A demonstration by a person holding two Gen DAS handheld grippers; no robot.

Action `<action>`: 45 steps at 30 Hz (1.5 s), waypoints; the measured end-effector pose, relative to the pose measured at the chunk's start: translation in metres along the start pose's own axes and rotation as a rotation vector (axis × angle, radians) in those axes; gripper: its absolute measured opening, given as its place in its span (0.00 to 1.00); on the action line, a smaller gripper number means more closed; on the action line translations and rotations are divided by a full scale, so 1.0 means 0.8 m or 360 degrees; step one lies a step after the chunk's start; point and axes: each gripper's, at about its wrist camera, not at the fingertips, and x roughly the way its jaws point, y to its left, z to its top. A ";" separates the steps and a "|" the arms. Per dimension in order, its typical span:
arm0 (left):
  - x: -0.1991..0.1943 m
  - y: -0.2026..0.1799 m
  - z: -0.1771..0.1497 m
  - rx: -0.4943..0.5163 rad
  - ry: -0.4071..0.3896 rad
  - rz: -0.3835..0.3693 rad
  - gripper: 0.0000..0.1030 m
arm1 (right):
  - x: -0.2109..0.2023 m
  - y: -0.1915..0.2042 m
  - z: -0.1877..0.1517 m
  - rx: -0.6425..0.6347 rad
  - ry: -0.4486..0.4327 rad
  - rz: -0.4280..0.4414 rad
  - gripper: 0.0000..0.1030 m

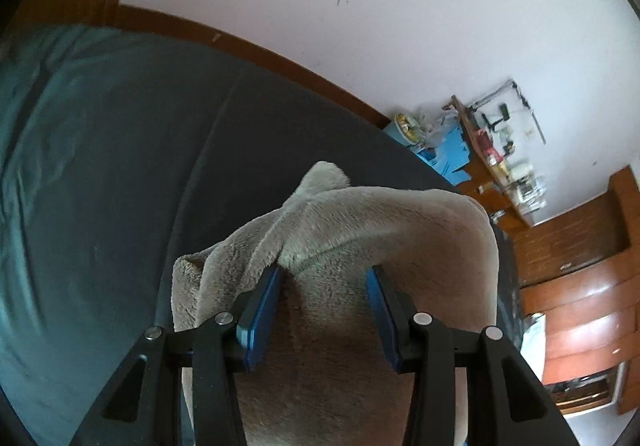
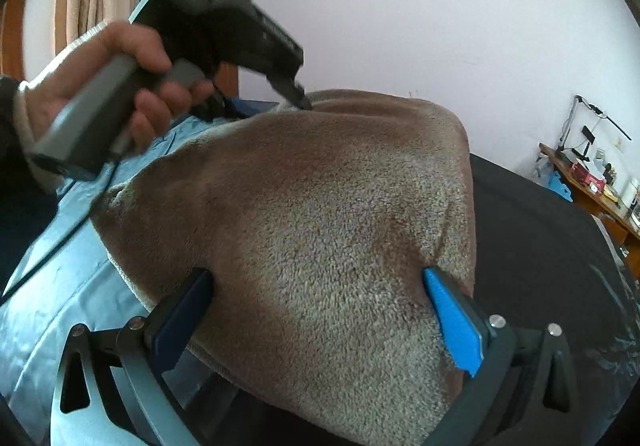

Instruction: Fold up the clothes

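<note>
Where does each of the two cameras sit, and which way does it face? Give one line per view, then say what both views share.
Left wrist view: on the left gripper, looking along its blue pads down onto the fleece garment on the dark bed; only the gripper's own fingers show.
Right wrist view: on the right gripper, facing the fleece garment; beyond it a hand holds the left gripper at the fabric's far edge.
Shared: the garment, the bed, the white wall and the cluttered desk.

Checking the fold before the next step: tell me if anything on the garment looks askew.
The fleece garment is not flat: beside the left gripper a ridge bunches up, and one corner pokes out past the folded edge. No damage or spill shows.
</note>
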 end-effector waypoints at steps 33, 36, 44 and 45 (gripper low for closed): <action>-0.063 0.012 -0.134 0.0078 -0.0149 -0.0003 0.49 | -0.001 -0.013 0.001 -0.0019 0.0015 0.0020 1.00; -0.074 0.015 -0.128 0.0015 -0.0152 -0.0061 0.50 | -0.002 -0.014 0.001 -0.0019 0.0014 0.0023 1.00; -0.104 0.030 -0.096 -0.0120 -0.0262 -0.0127 0.57 | 0.002 -0.010 0.001 -0.0011 0.0014 0.0023 1.00; -0.101 0.031 -0.092 -0.0115 -0.0246 -0.0117 0.61 | 0.003 -0.009 0.001 -0.0010 0.0013 0.0024 1.00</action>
